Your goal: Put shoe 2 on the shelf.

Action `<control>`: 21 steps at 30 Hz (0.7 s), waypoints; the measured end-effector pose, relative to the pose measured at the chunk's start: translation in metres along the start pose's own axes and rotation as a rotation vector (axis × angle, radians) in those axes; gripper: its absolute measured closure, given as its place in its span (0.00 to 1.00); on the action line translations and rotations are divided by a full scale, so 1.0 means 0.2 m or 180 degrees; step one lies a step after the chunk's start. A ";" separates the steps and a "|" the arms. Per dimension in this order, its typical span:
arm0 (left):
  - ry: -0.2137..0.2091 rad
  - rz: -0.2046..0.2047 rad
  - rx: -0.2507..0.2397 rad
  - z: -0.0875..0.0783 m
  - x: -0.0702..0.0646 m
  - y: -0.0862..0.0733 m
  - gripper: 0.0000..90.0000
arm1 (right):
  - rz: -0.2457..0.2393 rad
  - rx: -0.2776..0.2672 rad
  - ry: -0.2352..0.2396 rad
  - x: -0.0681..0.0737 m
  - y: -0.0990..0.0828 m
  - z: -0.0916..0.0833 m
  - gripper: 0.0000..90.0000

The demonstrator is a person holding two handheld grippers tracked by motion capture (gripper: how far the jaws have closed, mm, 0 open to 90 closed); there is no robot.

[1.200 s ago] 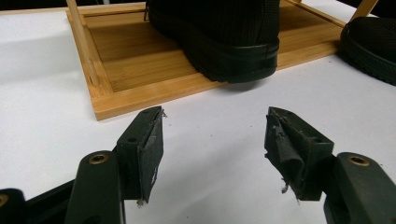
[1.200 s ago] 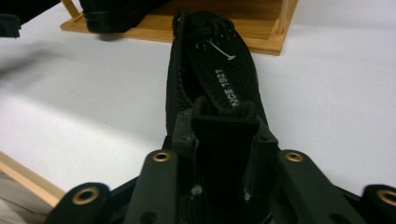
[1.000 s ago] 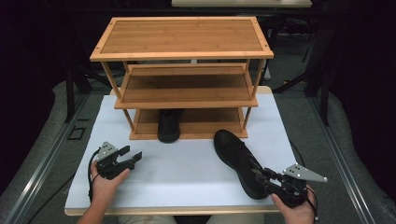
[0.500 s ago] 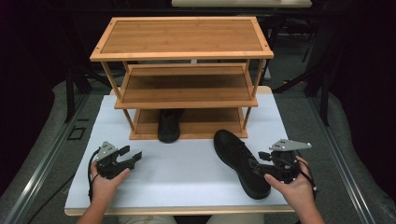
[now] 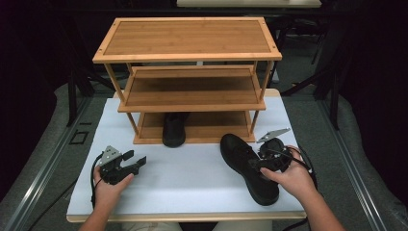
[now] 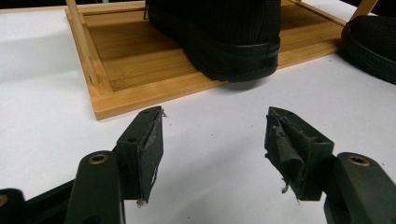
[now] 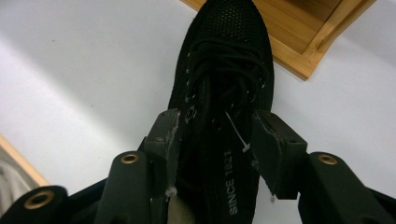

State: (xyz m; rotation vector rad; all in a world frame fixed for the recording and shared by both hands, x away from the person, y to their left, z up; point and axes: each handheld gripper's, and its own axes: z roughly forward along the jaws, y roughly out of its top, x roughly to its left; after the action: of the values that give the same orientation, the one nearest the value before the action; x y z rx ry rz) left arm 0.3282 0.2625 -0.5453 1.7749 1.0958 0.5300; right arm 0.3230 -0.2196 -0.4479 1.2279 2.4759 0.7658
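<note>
Since a second ago my right gripper has come up from the tabletop's near corner to the black shoe. Its fingers, just closing a little, straddle the shoe's laced tongue, one on each side; I cannot tell if they press it. My left gripper hasn't moved, fingers wide apart and empty, the second shoe on the wooden rack ahead of them.
</note>
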 end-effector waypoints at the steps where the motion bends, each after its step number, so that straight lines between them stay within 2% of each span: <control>1: 0.0000 0.0000 0.0000 0.00 0.00 0.00 0.42 | 0.0010 0.0042 -0.0024 0.01 0.00 0.01 0.59; 5: 0.0007 -0.0005 0.0007 0.00 0.00 0.00 0.42 | -0.0022 0.0185 -0.0180 0.03 0.01 0.05 0.61; 11: -0.0002 -0.0005 0.0000 0.00 0.00 0.00 0.42 | -0.0061 0.0341 -0.0259 0.02 0.02 0.08 0.63; 15: -0.0004 -0.0004 0.0001 0.00 0.00 0.00 0.42 | 0.0001 0.0417 -0.0162 0.00 0.04 0.10 0.65; 17: -0.0001 -0.0001 0.0009 0.00 0.00 0.00 0.42 | 0.0045 0.0469 -0.0088 -0.01 0.05 0.10 0.69; 19: -0.0008 -0.0004 0.0003 0.00 0.00 0.00 0.42 | 0.0027 0.0523 -0.0068 -0.02 0.05 0.10 0.70; 20: -0.0006 -0.0003 0.0002 0.00 0.00 0.00 0.42 | 0.0015 0.0555 -0.0111 -0.02 0.05 0.11 0.72; 21: -0.0001 -0.0003 0.0008 0.00 0.00 0.00 0.42 | -0.0105 0.0661 -0.0246 -0.01 0.05 0.13 0.72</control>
State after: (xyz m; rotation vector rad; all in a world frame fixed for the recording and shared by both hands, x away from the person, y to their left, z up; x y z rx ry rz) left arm 0.3287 0.2627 -0.5454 1.7765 1.0975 0.5278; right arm 0.3429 -0.2077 -0.4631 1.2552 2.5556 0.4526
